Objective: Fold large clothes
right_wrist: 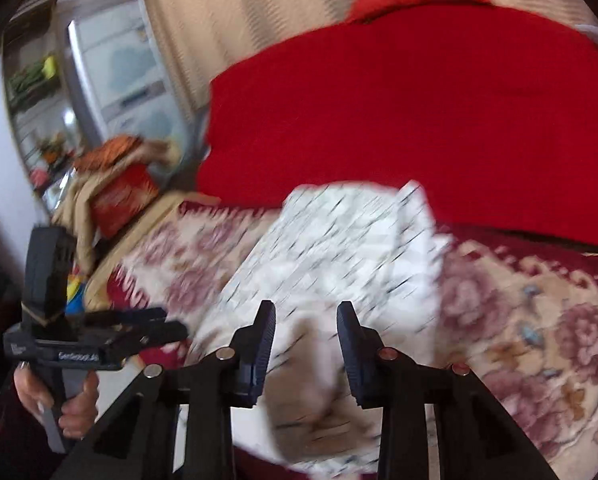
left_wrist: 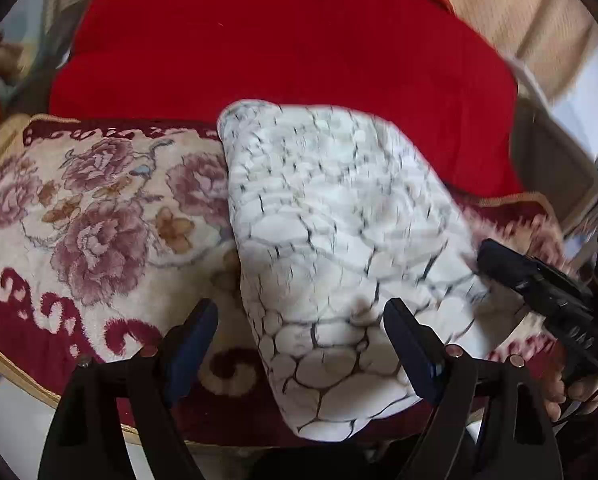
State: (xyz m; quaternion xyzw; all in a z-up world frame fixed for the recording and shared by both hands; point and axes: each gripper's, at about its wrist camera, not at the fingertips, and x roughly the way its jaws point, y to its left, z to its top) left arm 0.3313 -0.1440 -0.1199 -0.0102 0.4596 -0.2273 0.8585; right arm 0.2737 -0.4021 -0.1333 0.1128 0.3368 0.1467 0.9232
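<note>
Where the left wrist view looks along its own two fingers, the left hand-held gripper [left_wrist: 301,344] is seen spread wide, its dark blue pads set on either side of the near end of a folded white garment with a grey cracked-stone print [left_wrist: 339,248], and nothing is pinched between them. The garment is laid on a cream plush cover with purple roses and a dark red scrolled border [left_wrist: 99,216], and its far end reaches a bright red blanket [left_wrist: 279,52] lying behind. At the right edge the right hand-held gripper [left_wrist: 487,258] is seen close beside the garment's right side, held in a hand [left_wrist: 567,394]; how far it is opened cannot be told from this view. In the right wrist view, which is blurred, the right hand-held gripper [right_wrist: 305,320] is shown partly open, with a clear gap between its ribbed pads, and nothing is gripped. The white garment [right_wrist: 339,248] is spread ahead of and under the fingers on the floral cover [right_wrist: 539,320]. At the left the left hand-held gripper [right_wrist: 167,322] is held by a hand [right_wrist: 75,404], beside the garment's left edge.
</note>
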